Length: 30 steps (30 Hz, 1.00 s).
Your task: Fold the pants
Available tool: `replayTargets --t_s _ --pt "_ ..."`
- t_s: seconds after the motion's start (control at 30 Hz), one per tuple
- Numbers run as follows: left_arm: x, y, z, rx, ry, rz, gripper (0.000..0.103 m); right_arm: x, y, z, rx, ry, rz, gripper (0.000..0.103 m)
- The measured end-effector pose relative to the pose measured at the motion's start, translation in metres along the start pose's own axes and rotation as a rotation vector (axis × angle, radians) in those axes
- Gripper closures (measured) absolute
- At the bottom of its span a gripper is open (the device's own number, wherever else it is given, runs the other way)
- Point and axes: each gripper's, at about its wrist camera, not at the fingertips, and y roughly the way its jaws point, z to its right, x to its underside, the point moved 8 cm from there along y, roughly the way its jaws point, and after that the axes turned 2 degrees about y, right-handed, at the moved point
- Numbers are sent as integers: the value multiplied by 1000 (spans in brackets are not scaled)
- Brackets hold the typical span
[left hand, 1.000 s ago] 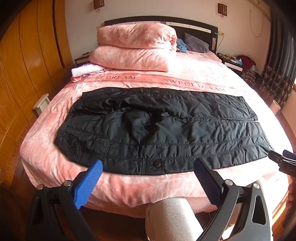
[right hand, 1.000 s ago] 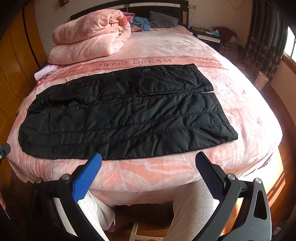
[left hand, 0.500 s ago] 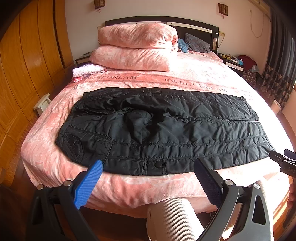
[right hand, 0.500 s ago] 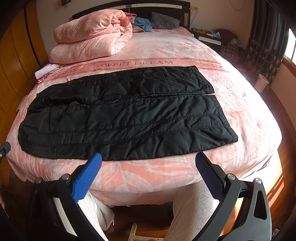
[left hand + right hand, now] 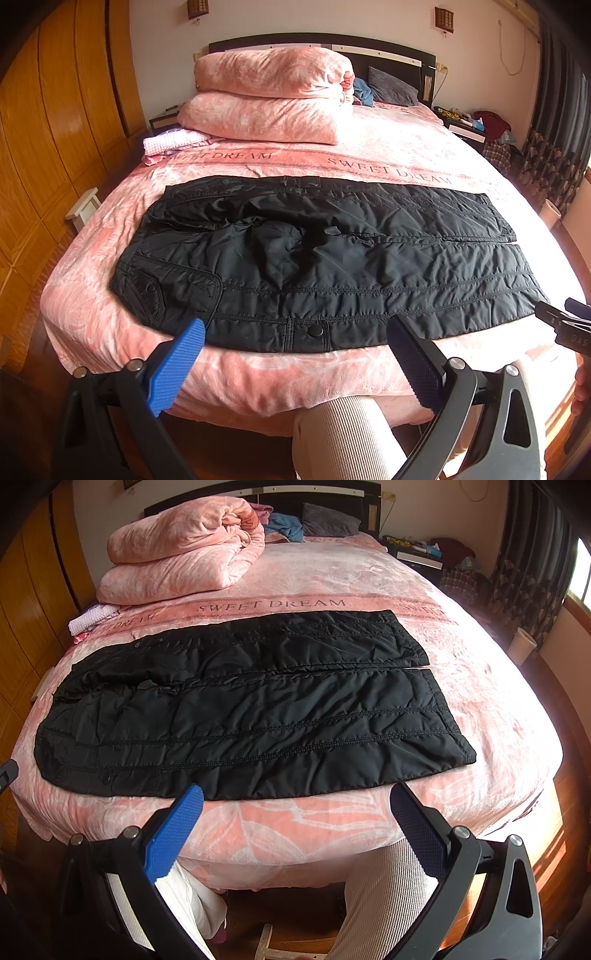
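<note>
Bedroom walls, a dark headboard and wooden wardrobe panels frame a bed (image 5: pixel 92 306) covered in a pink spread printed SWEET DREAM. Across the bed's near half, parallel to its foot edge, lie the black quilted pants (image 5: pixel 332 266), spread flat with the two legs side by side; the waist points toward the left edge and the cuffs toward the right. That full-width layout looks like preparation: both ends lie within reach of someone standing at the foot edge, and the legs are already aligned, so no fold seems to have been made yet.

Neither tool touches the fabric. The left hand-held gripper (image 5: pixel 295 350) hangs over the foot edge near the waist end with its jaws spread wide and nothing between them. The right hand-held gripper (image 5: pixel 297 814) is likewise wide apart and empty, just short of the nearer leg's lower hem. Each probably sits opposite the end it would seize.

From the left wrist view the waist end reads clearly: a snap button (image 5: pixel 316 331) on the near side seam, a flap pocket (image 5: pixel 155 291) at the corner, and rumpled cloth around the seat. The right wrist view shows what that one compresses, namely the two cuffs (image 5: pixel 454 731) and the slit dividing the legs. A folded pink quilt (image 5: pixel 269 96) is stacked toward the bed's head-left corner, well apart from the pants.
</note>
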Motion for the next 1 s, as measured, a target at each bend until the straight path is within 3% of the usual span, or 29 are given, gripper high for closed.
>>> replayTargets --t_s 1.0 --pt "-1 6 -3 -9 5 -5 4 4 10 3 6 4 -17 2"
